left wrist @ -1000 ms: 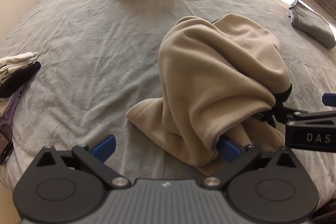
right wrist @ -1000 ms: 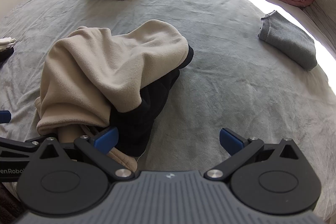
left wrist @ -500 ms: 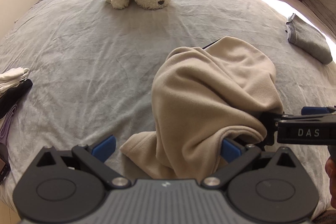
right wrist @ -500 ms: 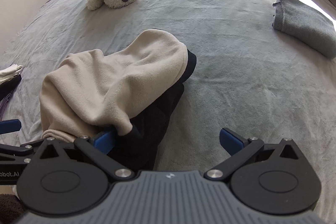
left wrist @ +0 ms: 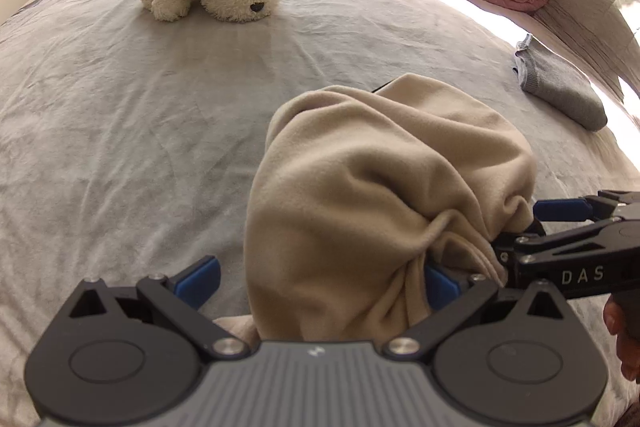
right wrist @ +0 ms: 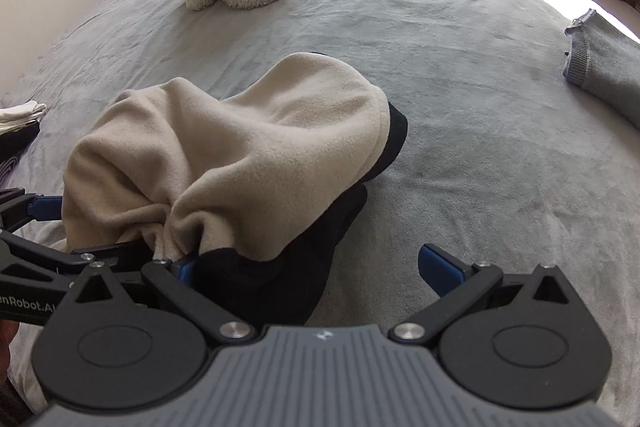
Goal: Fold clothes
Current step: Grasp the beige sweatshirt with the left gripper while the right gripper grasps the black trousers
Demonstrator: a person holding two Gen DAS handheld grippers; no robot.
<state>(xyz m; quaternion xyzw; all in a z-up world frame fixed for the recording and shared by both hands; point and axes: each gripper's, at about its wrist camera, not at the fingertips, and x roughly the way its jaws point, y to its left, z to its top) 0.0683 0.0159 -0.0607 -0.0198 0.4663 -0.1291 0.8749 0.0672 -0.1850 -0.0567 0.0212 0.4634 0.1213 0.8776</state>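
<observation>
the beige fleece garment (left wrist: 384,195) lies bunched on the grey bed cover (left wrist: 140,115), directly ahead of both tools, with its near edge drawn up against them. a black garment (right wrist: 280,267), or a black lining of the same piece, shows beneath it; the pictures do not settle which.

left gripper (left wrist: 316,277): jaws spread wide. the fleece drapes over the right-hand finger and across the gap; nothing is pinched.

right gripper (right wrist: 320,267): jaws also spread wide. the fleece and black fabric sit at its left finger; the right finger stands clear over bare cover. nothing is pinched.

governing relation: the long axis of the bundle runs away from the tools, from the gathered near edge toward the far rounded end, angled slightly to the right. the two tools meet at that near edge, touching or nearly so, one from each side. neither is clearly nearer; the fabric lies between them. judgement: any next fold needs the near edge gripped first, since both sets of jaws are presently empty.

view differences: the right wrist view shows the black fabric protruding from under the fleece on its right side; the left wrist view hides nearly all of it. the left wrist view shows the fleece puckering at the other tool's tip, plus part of the person's hand (left wrist: 624,339).
</observation>
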